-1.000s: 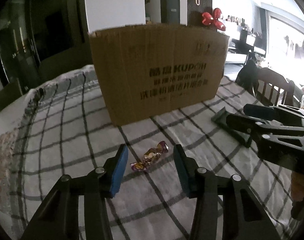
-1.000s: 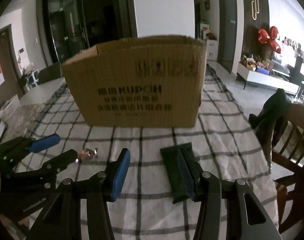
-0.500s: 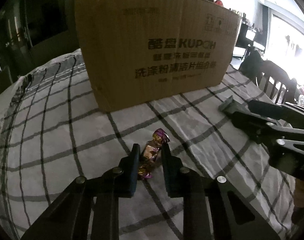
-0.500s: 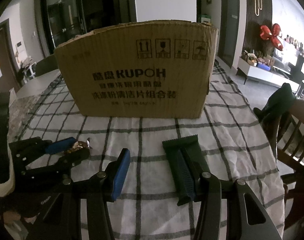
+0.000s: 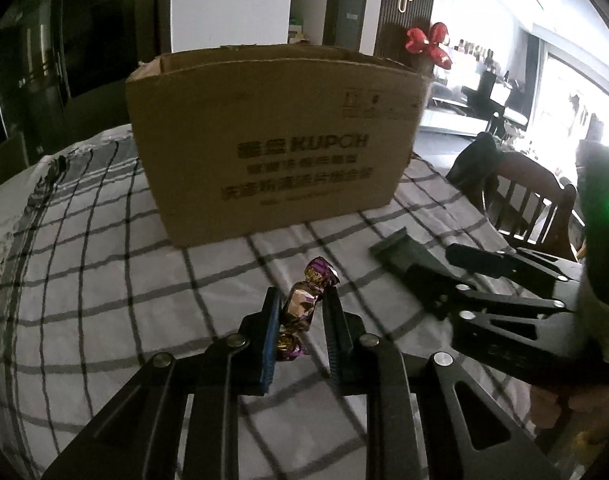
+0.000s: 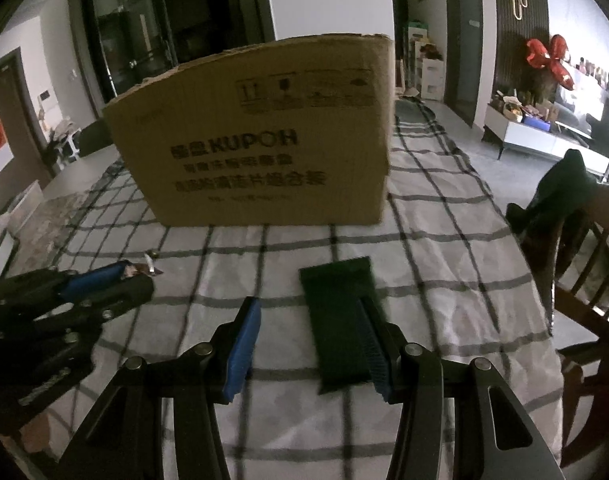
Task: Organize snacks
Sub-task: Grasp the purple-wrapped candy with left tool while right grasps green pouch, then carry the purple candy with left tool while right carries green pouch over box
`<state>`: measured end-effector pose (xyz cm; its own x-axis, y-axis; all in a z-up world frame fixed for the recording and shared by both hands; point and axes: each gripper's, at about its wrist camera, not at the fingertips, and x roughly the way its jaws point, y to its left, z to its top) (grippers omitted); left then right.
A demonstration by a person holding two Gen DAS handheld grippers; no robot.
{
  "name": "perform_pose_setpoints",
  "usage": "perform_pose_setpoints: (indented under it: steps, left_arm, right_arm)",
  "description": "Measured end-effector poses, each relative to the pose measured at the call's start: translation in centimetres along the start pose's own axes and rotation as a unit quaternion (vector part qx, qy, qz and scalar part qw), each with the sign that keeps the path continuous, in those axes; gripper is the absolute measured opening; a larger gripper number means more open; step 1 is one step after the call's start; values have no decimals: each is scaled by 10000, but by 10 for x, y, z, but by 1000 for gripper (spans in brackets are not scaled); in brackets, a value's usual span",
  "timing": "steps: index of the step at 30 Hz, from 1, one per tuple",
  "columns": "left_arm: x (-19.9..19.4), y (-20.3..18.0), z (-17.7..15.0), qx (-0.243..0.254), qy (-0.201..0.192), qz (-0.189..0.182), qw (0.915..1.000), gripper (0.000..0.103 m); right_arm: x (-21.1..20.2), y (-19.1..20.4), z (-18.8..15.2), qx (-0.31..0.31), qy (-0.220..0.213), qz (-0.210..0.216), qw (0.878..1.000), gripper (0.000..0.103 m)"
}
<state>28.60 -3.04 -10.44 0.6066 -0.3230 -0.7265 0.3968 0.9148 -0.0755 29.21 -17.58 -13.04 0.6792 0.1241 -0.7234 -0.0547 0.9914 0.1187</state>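
1. The candy (image 5: 300, 307), in shiny purple-gold wrap, sits pinched between the blue pads of the left gripper (image 5: 301, 320); a second ago it lay loose on the checked tablecloth (image 5: 104, 280) between spread fingers.
2. It now looks raised off the cloth, so the pick appears done.
3. Ahead stands the cardboard box (image 5: 276, 152), open-topped, likely the drop spot.
4. The right gripper (image 6: 308, 344) remains spread wide, holding nothing, its right finger over the dark green packet (image 6: 338, 320) lying flat, probably next.
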Motion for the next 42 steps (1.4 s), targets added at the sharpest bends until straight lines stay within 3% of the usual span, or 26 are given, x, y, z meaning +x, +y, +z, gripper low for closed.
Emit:
perform_pose_setpoints:
  steps: [8, 30, 42]
  left_arm:
    - [13, -8, -5, -374, 254, -130, 9989, 22]
    - [28, -13, -2, -432, 314, -64, 9986, 22]
    - [21, -13, 2, -435, 218, -33, 9988, 22]
  right_arm:
    - [18, -13, -1, -61, 313, 96, 9994, 50]
    - [37, -18, 4, -332, 430, -63, 9985, 50]
    - [20, -17, 8, -212, 163, -52, 9996, 46]
